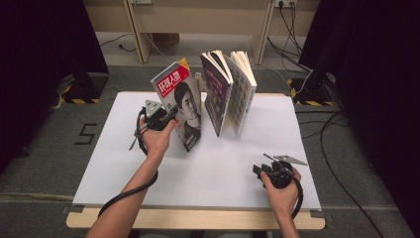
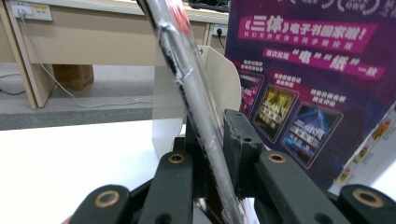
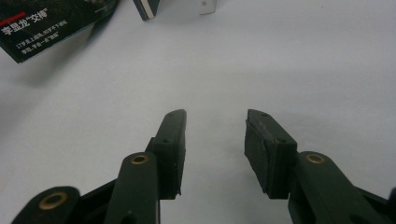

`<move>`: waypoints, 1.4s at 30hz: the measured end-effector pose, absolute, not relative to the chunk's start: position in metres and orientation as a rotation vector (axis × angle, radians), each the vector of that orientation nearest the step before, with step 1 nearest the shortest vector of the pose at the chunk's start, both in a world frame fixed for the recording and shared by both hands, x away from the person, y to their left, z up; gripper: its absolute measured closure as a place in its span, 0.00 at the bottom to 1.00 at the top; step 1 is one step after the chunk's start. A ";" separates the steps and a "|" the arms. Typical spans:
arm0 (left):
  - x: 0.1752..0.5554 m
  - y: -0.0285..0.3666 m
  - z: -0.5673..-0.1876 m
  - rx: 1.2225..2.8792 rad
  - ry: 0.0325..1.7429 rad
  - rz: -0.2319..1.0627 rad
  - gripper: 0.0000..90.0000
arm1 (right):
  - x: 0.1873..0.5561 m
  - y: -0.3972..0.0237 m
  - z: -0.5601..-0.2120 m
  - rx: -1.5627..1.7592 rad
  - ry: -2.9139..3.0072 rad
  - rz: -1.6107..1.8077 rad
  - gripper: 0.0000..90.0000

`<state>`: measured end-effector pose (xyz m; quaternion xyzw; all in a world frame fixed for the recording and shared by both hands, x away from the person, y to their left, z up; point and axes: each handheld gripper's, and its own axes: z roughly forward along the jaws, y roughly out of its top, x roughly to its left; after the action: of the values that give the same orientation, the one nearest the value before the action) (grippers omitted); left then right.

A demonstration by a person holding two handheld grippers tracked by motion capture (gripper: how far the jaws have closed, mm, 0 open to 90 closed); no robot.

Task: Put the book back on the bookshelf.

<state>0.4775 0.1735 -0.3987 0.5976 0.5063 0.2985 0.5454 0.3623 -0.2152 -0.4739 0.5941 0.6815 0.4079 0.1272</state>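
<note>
Near edge: right gripper (image 1: 258, 171), its matte black fingers (image 3: 173, 140) spread wide over bare white counter (image 1: 223, 168), holding nothing. Mid-counter: left gripper (image 1: 166, 118), its fingers closed on the thin glossy magazine (image 1: 179, 101), which stands tilted. Beyond: two thicker softcover books (image 1: 230, 91) standing upright, pages fanned, against a pale curved bookend (image 2: 215, 74).

Magazine (image 1: 181, 104) stands tilted on the counter (image 1: 148, 173), left of centre, its edge between the jaws of the left tool (image 1: 166, 119). Two books (image 1: 230, 91) stand open just right of it, slightly farther back. A bookend (image 2: 205, 93) stands behind the magazine. Right tool (image 1: 262, 172) rests near the counter's front right, well apart from the books.
</note>
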 end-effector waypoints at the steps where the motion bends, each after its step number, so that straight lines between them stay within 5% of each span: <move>1: 0.479 0.175 -0.397 1.415 1.206 0.704 0.88 | 0.362 -0.215 -0.474 1.731 1.983 1.186 0.65; 13: 0.495 0.185 -0.380 1.347 1.250 0.591 0.86 | 0.362 -0.215 -0.474 1.730 1.984 1.191 0.65; 27: 0.497 0.182 -0.370 1.344 1.256 0.530 0.94 | 0.363 -0.216 -0.475 1.735 1.988 1.189 0.64; 42: 0.495 0.171 -0.337 1.398 1.121 0.698 0.96 | 0.362 -0.216 -0.475 1.739 1.988 1.189 0.64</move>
<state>0.4949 0.1707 -0.3370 0.5961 0.4780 0.2978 0.5722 0.3623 -0.2160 -0.4746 0.5959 0.6811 0.4075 0.1223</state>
